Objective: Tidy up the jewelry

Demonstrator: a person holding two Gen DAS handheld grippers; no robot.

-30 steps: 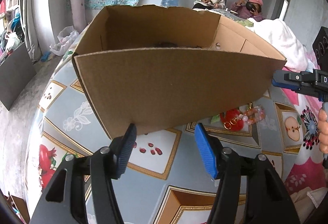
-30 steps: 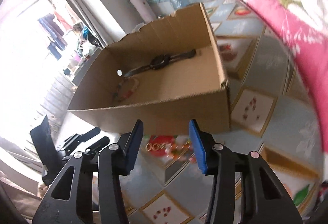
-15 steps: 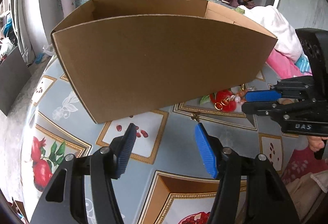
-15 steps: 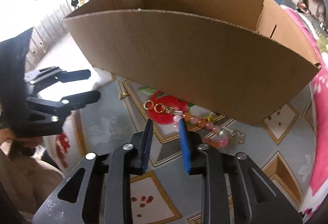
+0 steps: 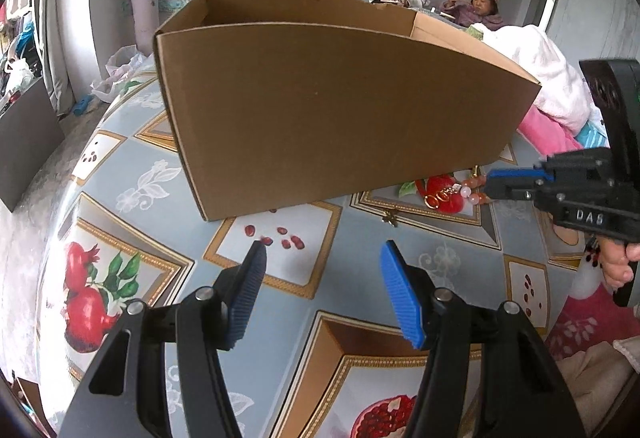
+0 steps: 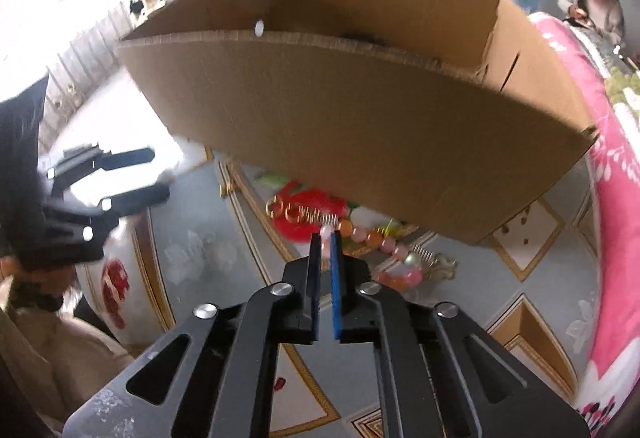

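1. Underneath everything, the tablecloth [image 5: 128, 173] with its pomegranate print covers the whole work surface.
2. On it stands the box [image 6: 360, 125], open at the top (something dark lies inside, too hidden by the near wall to name).
3. Off to one side, the left gripper [image 5: 320, 288] hovers over bare cloth, its jaws spread with nothing between them.
4. Closer to the job, the right gripper [image 6: 326, 238] points steeply down in front of the box; its jaws have just been closing and are now nearly pressed together, tips pinching the bracelet at a pale bead.
5. That bracelet [image 6: 384, 244], a string of pink and orange beads with gold rings at one end, lies on the cloth just beside the box's near wall.
6. Judging by this, the step in hand is the pick-up. Next the catch needs confirming, then a lift high enough to clear the wall before carrying the string over the box; a hold on a single bead may slip, and the dangling end could snag the rim.
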